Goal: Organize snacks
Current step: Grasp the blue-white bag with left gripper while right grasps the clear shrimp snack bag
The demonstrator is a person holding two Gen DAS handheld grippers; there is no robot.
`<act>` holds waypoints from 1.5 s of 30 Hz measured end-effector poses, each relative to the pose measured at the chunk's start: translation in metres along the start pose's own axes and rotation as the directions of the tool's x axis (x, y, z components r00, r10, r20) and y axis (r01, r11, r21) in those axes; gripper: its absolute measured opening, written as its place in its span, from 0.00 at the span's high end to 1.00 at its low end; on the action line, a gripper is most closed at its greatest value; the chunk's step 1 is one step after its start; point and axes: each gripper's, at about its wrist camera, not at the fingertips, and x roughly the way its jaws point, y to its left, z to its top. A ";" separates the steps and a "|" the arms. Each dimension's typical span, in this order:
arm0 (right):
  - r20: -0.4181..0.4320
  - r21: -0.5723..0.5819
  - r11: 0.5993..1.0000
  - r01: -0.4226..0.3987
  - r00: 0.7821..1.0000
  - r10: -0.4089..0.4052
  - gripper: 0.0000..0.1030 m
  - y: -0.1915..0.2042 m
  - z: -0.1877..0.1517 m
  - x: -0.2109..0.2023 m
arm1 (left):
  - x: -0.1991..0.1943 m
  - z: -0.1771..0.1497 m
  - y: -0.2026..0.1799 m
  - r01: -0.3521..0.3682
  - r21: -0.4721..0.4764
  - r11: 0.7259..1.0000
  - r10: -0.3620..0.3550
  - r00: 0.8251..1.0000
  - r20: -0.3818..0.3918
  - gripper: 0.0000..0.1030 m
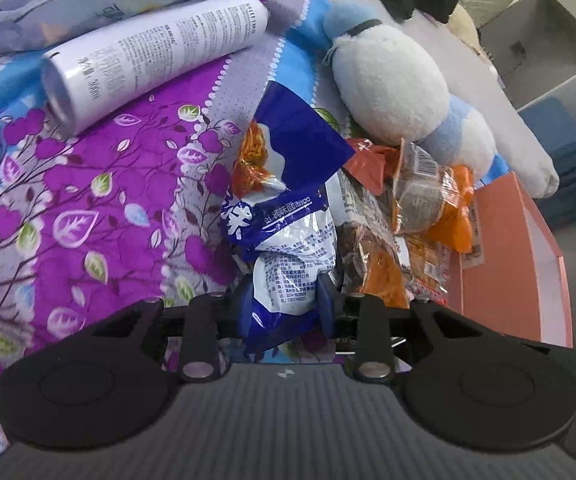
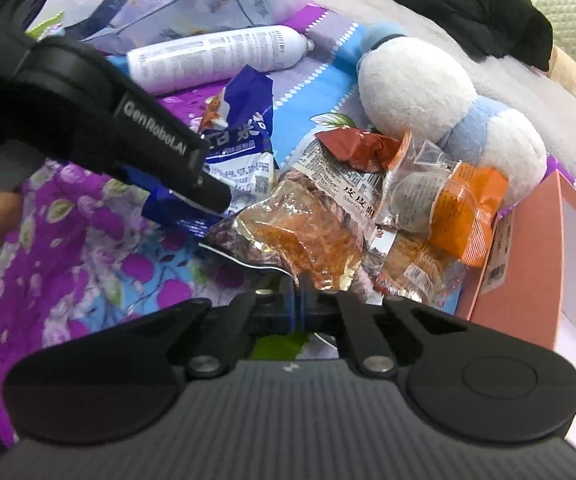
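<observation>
1. The left gripper (image 1: 286, 294) has its jaws closed on the lower end of the blue-and-white snack bag (image 1: 284, 216); the blue pads press the crumpled foil from both sides, and the bag's top stands up above them.
2. The right gripper (image 2: 297, 304) has its jaws pinched tight together on the near edge of the clear packet of reddish-brown snacks (image 2: 299, 232), right at the seam.
3. Just beyond both grips lies the rest of the pile on the floral bedspread (image 1: 88, 208): a red wrapper (image 2: 351, 146), an orange-and-clear packet (image 2: 447, 204) and a flat packet (image 2: 411, 268) under it, all touching or overlapping.
4. The pile rests against the pink box (image 2: 527, 248) at the bedspread's right edge, and the orange-and-clear packet leans over its near rim. As far as can be seen, the box's inside is still bare.
5. Behind the pile sit a white-and-blue plush toy (image 1: 391, 76) and, towards the far left, a white spray can (image 1: 156, 56) lying on its side.
6. Judged from this, the sorting is at an early stage: two packets are gripped but none is put away, and at least three more wait in the heap. The box looks like the likely destination, though that is only a guess.
</observation>
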 end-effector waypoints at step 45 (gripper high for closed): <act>0.069 0.117 0.992 0.051 0.996 -0.059 0.93 0.084 -0.186 -0.132 | -0.121 -0.188 0.014 0.081 0.152 0.985 -0.093 0.993 0.072 0.65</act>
